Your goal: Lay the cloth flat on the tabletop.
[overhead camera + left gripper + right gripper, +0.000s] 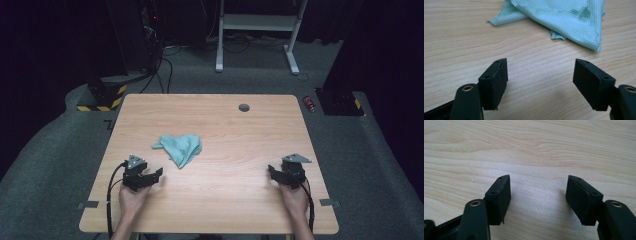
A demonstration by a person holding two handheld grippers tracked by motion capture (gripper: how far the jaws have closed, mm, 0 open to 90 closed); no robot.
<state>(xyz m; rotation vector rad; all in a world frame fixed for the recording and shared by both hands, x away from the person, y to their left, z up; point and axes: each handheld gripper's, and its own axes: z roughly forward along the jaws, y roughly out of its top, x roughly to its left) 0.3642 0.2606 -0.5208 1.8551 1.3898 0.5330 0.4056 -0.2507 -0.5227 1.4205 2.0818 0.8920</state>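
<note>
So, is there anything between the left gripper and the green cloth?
No. Between the left gripper and the green cloth lies bare wooden table, as the left gripper view shows; its jaws stand open.

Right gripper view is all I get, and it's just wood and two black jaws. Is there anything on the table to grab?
Observer: Yes, a crumpled teal cloth lies near the middle of the table.
Operator: Which gripper is closer to it?
Observer: The left gripper; in its own view the cloth's corner lies just ahead of its open jaws, not touching them.
Operator: Where's my gripper then?
Observer: The right gripper sits near the table's right edge, well apart from the cloth, jaws open with nothing between them.
</note>
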